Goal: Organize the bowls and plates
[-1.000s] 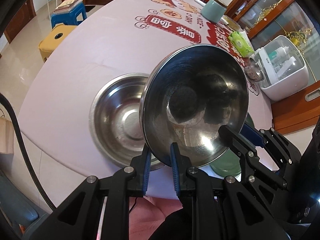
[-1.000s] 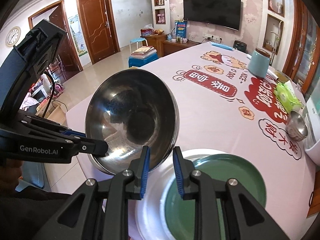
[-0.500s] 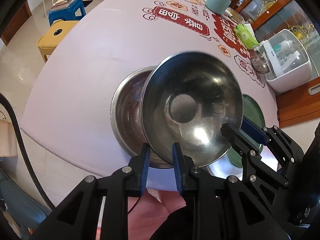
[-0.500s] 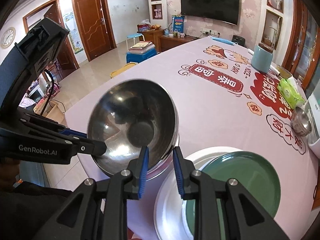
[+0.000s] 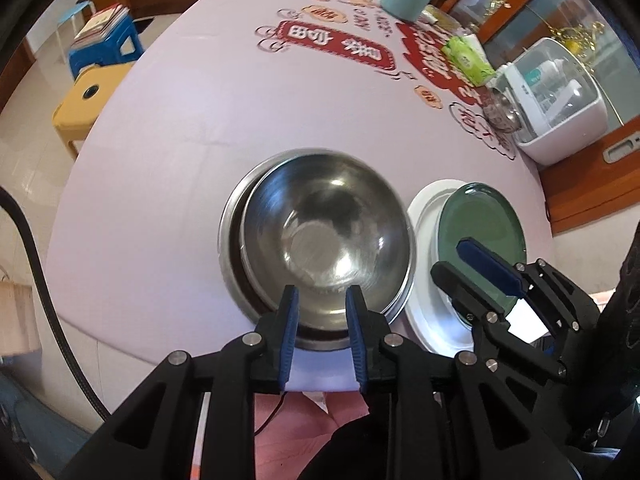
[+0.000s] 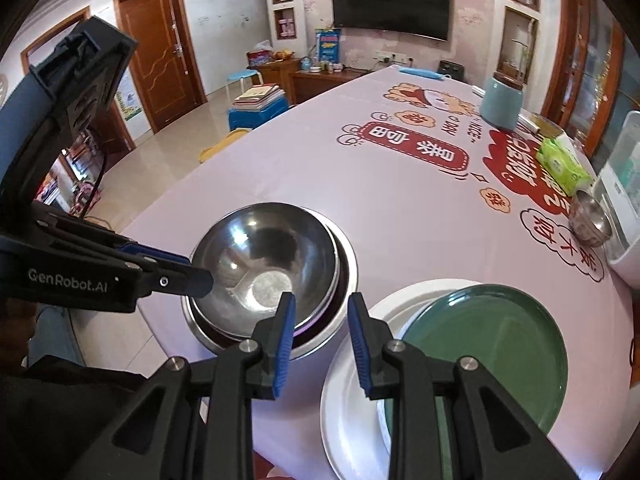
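1. Two steel bowls are now nested: a second ago I held the smaller bowl (image 5: 326, 232) tilted up on its rim between both tools, and now it sits down inside the larger bowl (image 5: 232, 248), level, close to the near edge of the table (image 5: 160, 160).
2. Both tools have let go. My left gripper (image 5: 322, 320) has gone from clamped on the near rim to spread, its blue pads either side of that rim and not pressing it as far as I can see.
3. My right gripper (image 6: 322, 332) is likewise parted and holds nothing; it has come off the bowl and hangs over the gap between the bowl stack and the plates.
4. Just to the right of the bowls, the green plate (image 6: 492, 360) lies on the white plate (image 6: 352, 420), shifted toward its far right side.
5. For the task, I judge the bowl stacking done and the plates already piled. One small steel bowl (image 6: 590, 218) stands well apart by the white appliance (image 5: 560, 92); whether it belongs in the stack I cannot tell.
6. Both wrists point down and forward at the near table edge, left tool low over the bowl rim, right tool beside it.
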{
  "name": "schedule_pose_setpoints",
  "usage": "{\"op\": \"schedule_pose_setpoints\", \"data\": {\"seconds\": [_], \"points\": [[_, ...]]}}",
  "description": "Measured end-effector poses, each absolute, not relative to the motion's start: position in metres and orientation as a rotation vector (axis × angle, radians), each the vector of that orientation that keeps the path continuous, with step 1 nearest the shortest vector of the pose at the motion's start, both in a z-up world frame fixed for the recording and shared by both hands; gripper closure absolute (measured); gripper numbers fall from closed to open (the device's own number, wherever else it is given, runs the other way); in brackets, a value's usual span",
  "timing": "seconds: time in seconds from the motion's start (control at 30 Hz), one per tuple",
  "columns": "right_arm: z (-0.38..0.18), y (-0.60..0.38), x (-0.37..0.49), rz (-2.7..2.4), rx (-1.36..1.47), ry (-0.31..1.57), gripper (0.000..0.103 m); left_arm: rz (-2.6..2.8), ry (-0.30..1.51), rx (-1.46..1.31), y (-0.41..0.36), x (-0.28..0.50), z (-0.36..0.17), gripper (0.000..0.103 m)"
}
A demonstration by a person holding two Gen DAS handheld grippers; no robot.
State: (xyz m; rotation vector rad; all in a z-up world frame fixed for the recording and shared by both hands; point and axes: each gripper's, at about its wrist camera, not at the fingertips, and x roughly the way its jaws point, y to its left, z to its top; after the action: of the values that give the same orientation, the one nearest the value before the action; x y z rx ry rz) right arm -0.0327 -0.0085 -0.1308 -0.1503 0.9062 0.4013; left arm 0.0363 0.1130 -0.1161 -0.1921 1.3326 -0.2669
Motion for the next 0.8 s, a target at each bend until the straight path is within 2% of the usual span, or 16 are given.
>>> {"op": "schedule_pose_setpoints", "data": {"seconds": [0.47, 0.63, 0.73, 0.8], "points": [[-0.122, -0.044, -0.034, 0.213, -0.091, 0.884, 0.076, -0.429, 1.134, -0.056, 0.071, 0.051, -0.078, 0.072], [-0.112, -0.071, -0.036, 0.132, -0.064, 0.857, 0.065, -0.488, 1.070, 0.001, 0.045, 0.056, -0.063, 0.069], [-0.105, -0.088, -0.035, 0.098, -0.049, 0.844, 0.065, -0.522, 1.047, 0.021, 0.027, 0.061, -0.054, 0.064], [-0.099, -0.101, -0.035, 0.077, -0.037, 0.834, 0.064, -0.542, 1.028, 0.031, 0.013, 0.066, -0.046, 0.057]]}}
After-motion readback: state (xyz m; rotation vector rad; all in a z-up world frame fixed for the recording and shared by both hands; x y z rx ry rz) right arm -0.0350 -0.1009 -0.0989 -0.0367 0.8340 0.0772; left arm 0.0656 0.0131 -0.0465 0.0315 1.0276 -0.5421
